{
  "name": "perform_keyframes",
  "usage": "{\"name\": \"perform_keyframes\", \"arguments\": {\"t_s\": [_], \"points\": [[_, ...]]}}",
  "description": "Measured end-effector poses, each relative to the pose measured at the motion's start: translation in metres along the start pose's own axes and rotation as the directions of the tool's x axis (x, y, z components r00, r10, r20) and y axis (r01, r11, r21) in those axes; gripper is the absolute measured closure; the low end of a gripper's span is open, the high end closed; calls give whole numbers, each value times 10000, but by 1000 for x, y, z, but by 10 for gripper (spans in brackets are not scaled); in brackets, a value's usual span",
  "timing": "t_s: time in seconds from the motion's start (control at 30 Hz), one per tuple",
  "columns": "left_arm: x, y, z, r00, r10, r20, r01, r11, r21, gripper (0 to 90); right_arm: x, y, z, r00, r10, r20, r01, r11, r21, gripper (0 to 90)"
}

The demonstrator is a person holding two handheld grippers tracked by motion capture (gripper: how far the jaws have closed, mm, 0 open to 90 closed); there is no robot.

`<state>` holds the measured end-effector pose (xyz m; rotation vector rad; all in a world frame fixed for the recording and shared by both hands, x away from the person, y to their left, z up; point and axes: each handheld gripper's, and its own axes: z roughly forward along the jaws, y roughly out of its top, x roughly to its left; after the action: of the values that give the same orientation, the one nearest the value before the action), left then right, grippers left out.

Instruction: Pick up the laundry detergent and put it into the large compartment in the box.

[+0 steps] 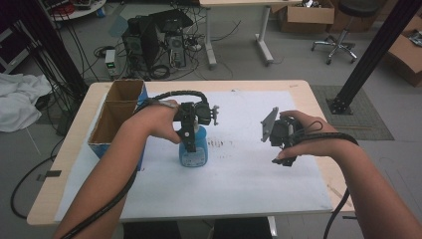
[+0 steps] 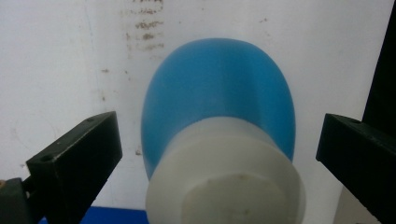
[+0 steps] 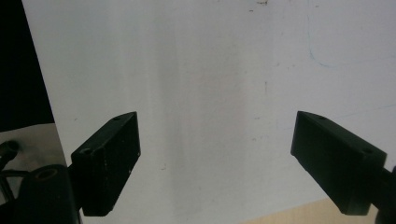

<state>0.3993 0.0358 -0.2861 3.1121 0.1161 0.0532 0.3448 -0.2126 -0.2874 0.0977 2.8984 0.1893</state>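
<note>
High view is showing a blue bottle (image 1: 193, 152) standing upright on the white tabletop (image 1: 249, 174), long axis vertical, white cap up. Left gripper (image 1: 189, 142) is hovering over it, jaws spread either side of the cap without touching. Right gripper (image 1: 284, 157) is pointing down, well apart, jaws spread and empty.

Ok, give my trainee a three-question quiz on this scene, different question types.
1. True or false: the left tool is clamped shut on the blue bottle.
2. What stands at the table's left edge? A) cardboard box B) metal tray C) plastic bucket
3. Fill in: the right tool hangs over the bare white ____.

Key:
1. False; its jaws stand open on either side of the bottle's white cap.
2. A
3. sheet
</note>
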Motion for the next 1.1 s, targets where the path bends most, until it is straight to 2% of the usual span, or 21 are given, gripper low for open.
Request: {"name": "perform_keyframes", "arguments": {"t_s": [0.3, 0.53, 0.9, 1.1], "points": [[-2, 0, 5, 9996, 184, -218, -180, 9997, 186, 27, -1, 0, -1, 9999, 50, 107, -50, 10000, -7, 157], [-2, 0, 6, 9993, 270, -260, -267, 9996, 92, 68, -1, 0, 1, 10000, 63, 72, -63, 10000, -8, 157], [-2, 0, 9, 9992, 275, -280, -268, 9994, 229, 154, -1, 1, 3, 10000, 52, 46, -51, 10000, -26, 157], [-2, 1, 9, 9988, 263, -401, -251, 9992, 305, 159, -1, 0, 4, 9999, 94, 39, -94, 9999, -44, 157]]}}
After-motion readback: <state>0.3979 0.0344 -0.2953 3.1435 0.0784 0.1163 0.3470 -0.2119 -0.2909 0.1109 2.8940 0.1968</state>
